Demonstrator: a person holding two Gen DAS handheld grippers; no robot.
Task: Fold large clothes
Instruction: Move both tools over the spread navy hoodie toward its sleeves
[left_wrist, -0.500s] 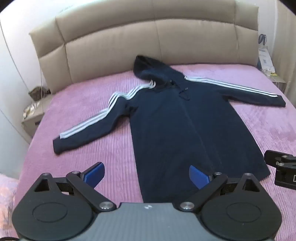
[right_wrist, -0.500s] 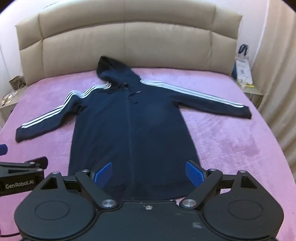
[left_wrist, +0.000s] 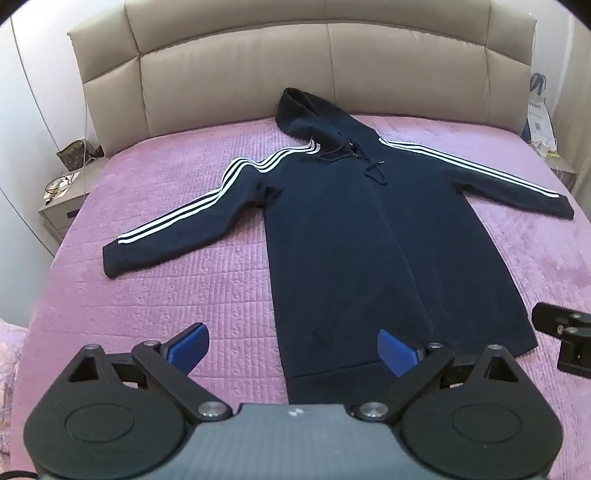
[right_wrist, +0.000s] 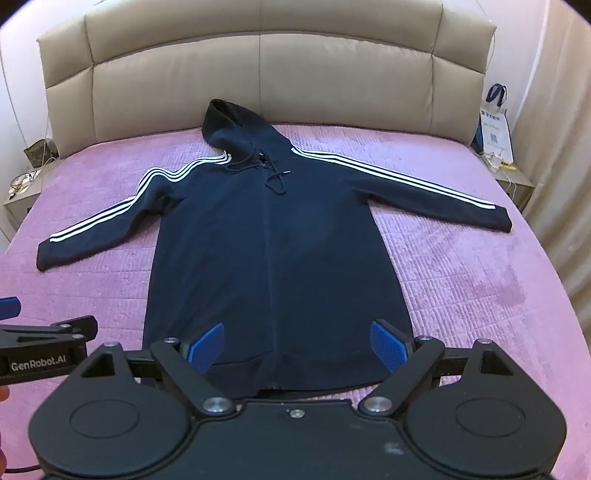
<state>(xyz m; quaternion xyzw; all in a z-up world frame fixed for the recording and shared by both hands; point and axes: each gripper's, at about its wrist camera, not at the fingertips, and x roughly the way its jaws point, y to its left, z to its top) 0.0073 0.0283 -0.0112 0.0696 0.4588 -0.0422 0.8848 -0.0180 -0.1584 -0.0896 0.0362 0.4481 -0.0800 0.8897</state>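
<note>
While the navy hoodie (right_wrist: 273, 258) lies flat on the pink bedspread (right_wrist: 461, 280), sleeves spread and nothing folded, the left gripper (left_wrist: 293, 347) and right gripper (right_wrist: 297, 341) hover spread wide and empty above its hem, so the next move likely calls for reaching a sleeve.
</note>
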